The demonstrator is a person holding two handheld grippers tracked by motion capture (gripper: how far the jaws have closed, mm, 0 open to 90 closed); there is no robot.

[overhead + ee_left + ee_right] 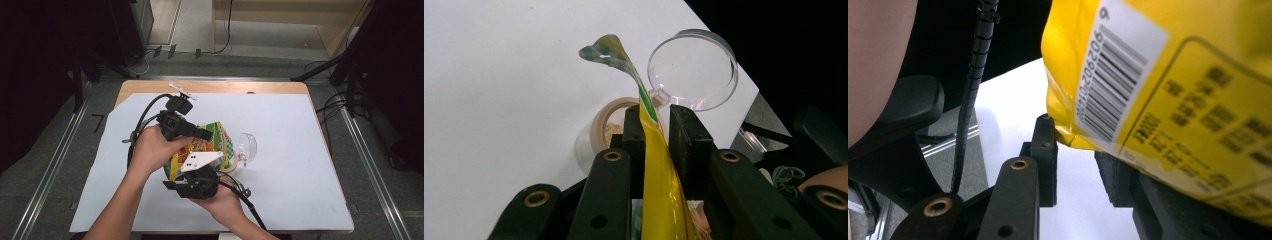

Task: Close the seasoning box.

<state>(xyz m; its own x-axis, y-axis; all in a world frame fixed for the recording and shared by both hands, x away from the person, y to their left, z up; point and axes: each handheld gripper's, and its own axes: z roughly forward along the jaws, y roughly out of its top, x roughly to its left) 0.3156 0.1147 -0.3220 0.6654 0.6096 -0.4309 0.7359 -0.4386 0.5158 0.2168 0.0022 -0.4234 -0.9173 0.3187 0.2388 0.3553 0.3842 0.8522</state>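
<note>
Room: grey floor with rails on both sides of the table, dark stands and cables at the back, wood panels beyond.
Table [300, 87]: wood top, almost fully covered by a white sheet [295, 165].
Bag [216, 136]: yellow snack pouch with green-and-white check at its top, held above the sheet near the table centre, between both grippers. In the right gripper view its back panel with a barcode [1108, 85] faces the camera.
Left hand [156, 147]: wrapped around the left gripper body, coming in from the lower left.
Right hand [220, 200]: under the right gripper, near the front edge of the sheet.
Left gripper [655, 117]: jaws pressed together on the bag's top edge; the flattened yellow film passes up between them and its checked corner curls free above. In the high view this gripper [207, 134] sits at the upper left of the bag.
Right gripper [1075, 150]: jaws spread, with the bag's lower corner sitting in the gap, touching the left jaw and resting over the right one. In the high view it [200, 182] lies below the bag, its grey plate on top.
Jar [611, 125]: small clear container on the sheet just right of the bag, mouth open, some pale contents visible inside.
Lid [694, 70]: clear round cap, hinged open beside the jar mouth.
</note>
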